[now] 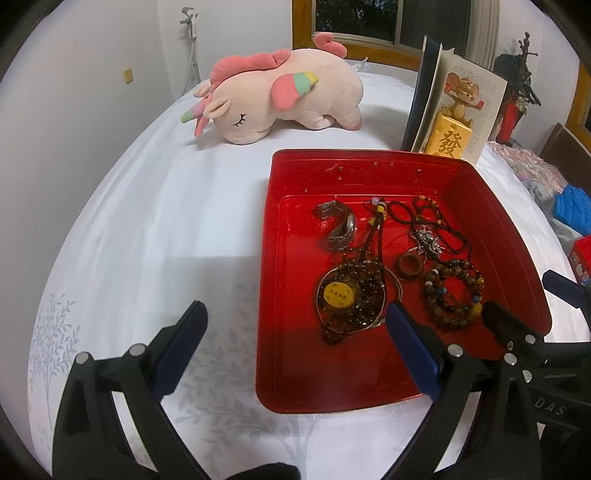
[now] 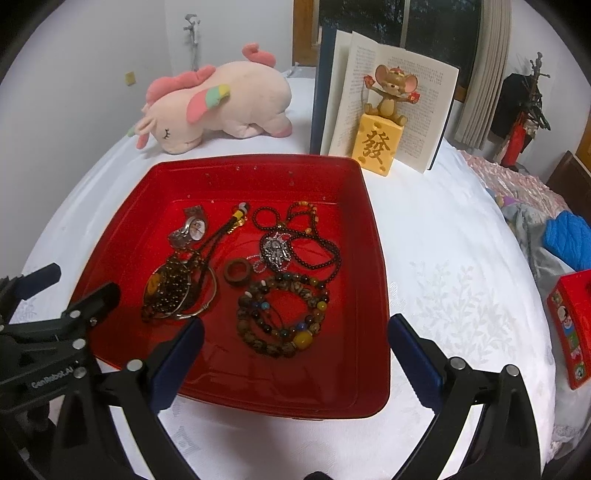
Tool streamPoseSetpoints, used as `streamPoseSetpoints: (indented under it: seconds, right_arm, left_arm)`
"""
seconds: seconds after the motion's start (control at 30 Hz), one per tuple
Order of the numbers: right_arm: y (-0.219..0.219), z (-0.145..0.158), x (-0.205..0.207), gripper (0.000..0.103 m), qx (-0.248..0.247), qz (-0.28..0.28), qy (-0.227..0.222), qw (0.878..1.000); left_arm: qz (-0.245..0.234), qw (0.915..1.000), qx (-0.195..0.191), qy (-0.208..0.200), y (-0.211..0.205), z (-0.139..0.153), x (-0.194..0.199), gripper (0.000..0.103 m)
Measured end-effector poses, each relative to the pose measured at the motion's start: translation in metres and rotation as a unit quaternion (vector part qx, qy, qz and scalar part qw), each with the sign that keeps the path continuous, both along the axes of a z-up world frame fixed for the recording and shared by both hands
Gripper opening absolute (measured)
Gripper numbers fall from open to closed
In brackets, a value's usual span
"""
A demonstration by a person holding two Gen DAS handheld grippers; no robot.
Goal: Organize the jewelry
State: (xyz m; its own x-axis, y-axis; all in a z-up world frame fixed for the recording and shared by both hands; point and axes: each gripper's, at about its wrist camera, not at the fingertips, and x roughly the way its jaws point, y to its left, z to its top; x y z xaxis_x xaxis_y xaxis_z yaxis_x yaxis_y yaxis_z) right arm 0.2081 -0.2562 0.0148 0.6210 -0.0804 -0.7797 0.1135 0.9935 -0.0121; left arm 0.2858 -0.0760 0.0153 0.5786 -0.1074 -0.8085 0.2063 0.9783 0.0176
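Pink plush unicorn (image 2: 218, 105) lies on its side on white bed sheet (image 2: 443, 236) — eyes closed, rainbow wing up. Just right of it, open book (image 2: 391, 99) stands upright, pages facing camera. In front of book, touching pages: mouse figurine (image 2: 388, 96) sitting on yellow block (image 2: 375, 147) with black character. Far right edge of bed — blue knitted item (image 2: 570, 240) on grey cloth, and red printed box (image 2: 572, 328). Behind: window with wooden frame (image 1: 301, 22), dark outside; coat stand (image 2: 524, 103) in corner.

Light: dim, warm indoor, window dark
Glare: faint sheen inside red tray (image 2: 373, 258)
Edges: fisheye bend, black corners
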Motion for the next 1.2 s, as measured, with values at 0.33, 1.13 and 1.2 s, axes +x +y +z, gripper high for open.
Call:
streamPoseSetpoints:
  seconds: [0.33, 1.13, 1.2]
  right_arm:
    - [-0.005, 0.003, -0.001, 0.099, 0.004, -0.003, -0.004, 1.0]
    - [-0.018, 0.007, -0.01, 0.099, 0.011, -0.022, -0.015, 1.0]
    - [-0.019, 0.006, -0.009, 0.099, 0.012, -0.023, -0.014, 1.0]
  left_arm:
    - [0.0, 1.0, 0.004, 0.0, 0.0, -0.002, -0.001, 0.096]
    - [0.02, 0.9998, -0.001, 0.0, 0.013, -0.003, 0.002, 0.096]
    - [0.02, 0.9998, -0.001, -0.001, 0.014, -0.003, 0.001, 0.096]
